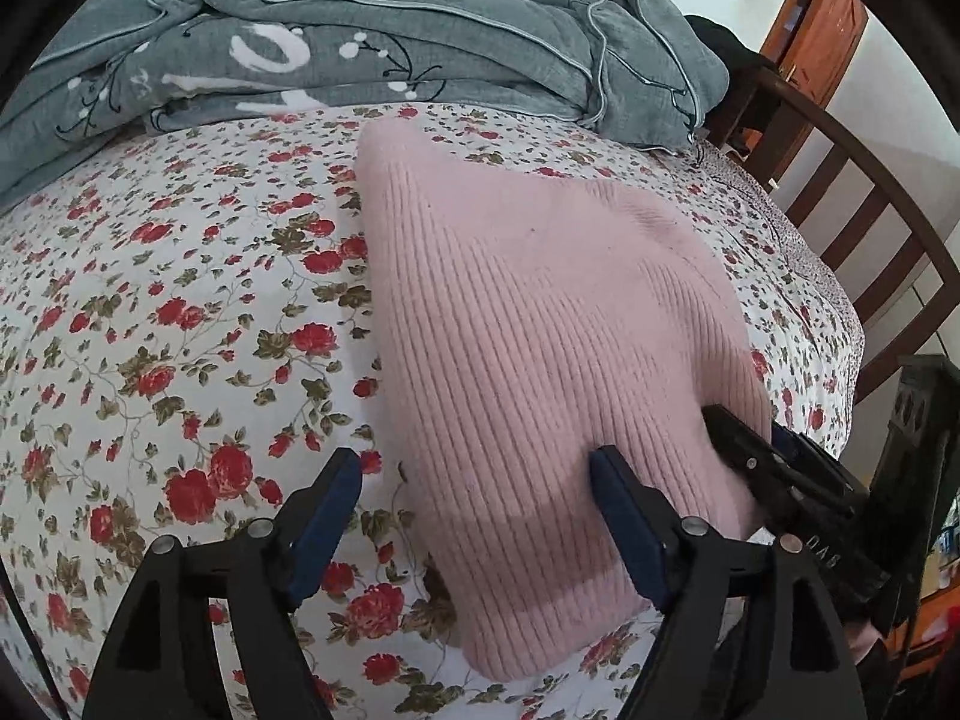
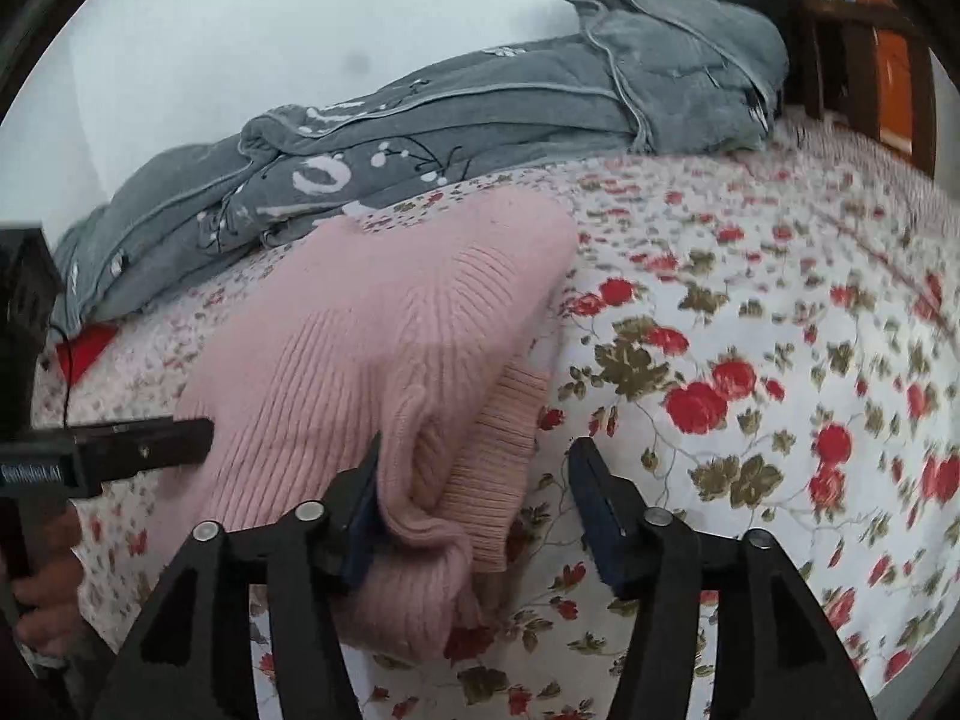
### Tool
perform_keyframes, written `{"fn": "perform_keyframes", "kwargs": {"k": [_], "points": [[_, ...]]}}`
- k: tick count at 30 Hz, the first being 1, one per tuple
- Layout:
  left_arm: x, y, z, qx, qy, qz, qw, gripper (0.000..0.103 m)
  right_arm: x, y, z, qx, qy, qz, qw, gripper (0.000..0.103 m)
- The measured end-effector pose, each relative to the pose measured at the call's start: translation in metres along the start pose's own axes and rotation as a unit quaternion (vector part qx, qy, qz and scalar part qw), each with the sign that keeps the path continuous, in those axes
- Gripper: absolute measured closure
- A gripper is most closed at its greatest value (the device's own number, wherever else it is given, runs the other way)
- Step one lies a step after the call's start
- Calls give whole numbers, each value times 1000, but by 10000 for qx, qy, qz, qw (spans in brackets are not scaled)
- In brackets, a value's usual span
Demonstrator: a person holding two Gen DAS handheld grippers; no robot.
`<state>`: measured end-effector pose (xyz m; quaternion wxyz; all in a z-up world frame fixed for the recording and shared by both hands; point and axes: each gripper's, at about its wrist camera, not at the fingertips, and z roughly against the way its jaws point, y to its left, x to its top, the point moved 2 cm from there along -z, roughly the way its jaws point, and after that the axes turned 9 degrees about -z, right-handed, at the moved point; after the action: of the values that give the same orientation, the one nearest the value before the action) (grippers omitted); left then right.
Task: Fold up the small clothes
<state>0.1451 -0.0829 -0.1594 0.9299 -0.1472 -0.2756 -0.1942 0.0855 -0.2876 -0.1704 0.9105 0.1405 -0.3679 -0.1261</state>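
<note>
Left wrist view is showing the left gripper (image 1: 474, 468) gaping wide over the folded pink sweater (image 1: 540, 324) lying on the floral bedsheet (image 1: 180, 300); the right gripper (image 2: 474, 456) is hovering open too, its left finger seemingly brushing the knit.

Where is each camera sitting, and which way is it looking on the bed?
Left wrist view: sits on the left gripper, looking forward along its open fingers across the flowered bedsheet at the pink sweater; the right gripper pokes in from the right.
Right wrist view: sits on the right gripper, looking forward at the sweater's folded edge, one finger against it; the left gripper and the person's hand show at left.
Both views share the sweater, the bedsheet, the grey blanket and the wooden bed frame.
</note>
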Motion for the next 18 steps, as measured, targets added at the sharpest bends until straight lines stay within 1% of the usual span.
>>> {"fn": "perform_keyframes", "kwargs": {"k": [3, 7, 14, 18], "points": [[1, 1, 0, -8, 11, 1, 10000, 24, 1, -6, -1, 123, 95, -198, 9997, 43], [1, 1, -1, 5, 9, -3, 10000, 23, -1, -2, 0, 32, 22, -52, 10000, 43], [0, 3, 0, -47, -20, 82, 10000, 23, -2, -3, 0, 92, 64, -139, 9998, 43], [1, 5, 5, -131, -47, 145, 9998, 24, 1, -1, 2, 83, 118, -72, 9999, 42]]}}
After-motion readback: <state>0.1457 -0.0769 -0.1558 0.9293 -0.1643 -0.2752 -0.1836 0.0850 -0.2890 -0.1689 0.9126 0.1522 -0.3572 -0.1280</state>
